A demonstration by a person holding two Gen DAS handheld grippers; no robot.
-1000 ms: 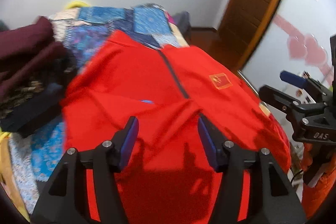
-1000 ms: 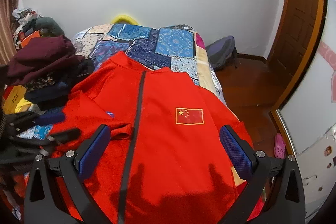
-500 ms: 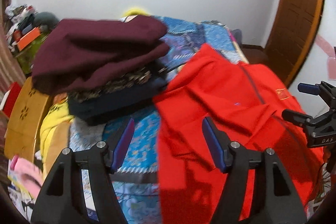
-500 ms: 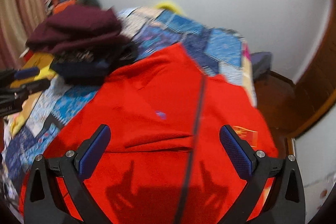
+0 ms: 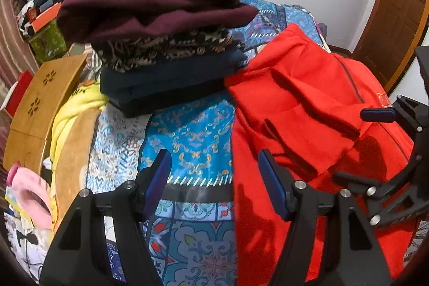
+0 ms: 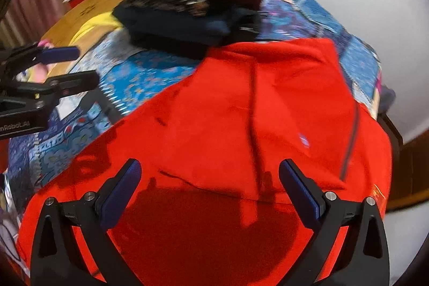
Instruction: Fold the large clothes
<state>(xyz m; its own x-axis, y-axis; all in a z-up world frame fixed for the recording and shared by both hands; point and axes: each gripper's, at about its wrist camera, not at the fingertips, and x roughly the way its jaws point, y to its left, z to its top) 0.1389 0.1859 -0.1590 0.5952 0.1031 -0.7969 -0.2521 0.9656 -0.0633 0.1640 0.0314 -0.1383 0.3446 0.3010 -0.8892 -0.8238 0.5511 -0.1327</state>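
Fabric fills the left wrist view: the red jacket (image 5: 308,109) lies on the bed's patchwork quilt (image 5: 187,136), just beside a stack of folded clothes (image 5: 166,44). A second ago this camera sat over the jacket's middle; now the left tool (image 5: 214,173), open and empty, straddles the jacket's side edge, likely for the next fold. In the right wrist view, the right tool (image 6: 209,189) hangs open over the jacket, having swung toward the stack.

your red zip jacket (image 5: 300,109) lies spread front-up on the patterned bed, 1 sleeve folded across its chest, just beside the stacked clothes.
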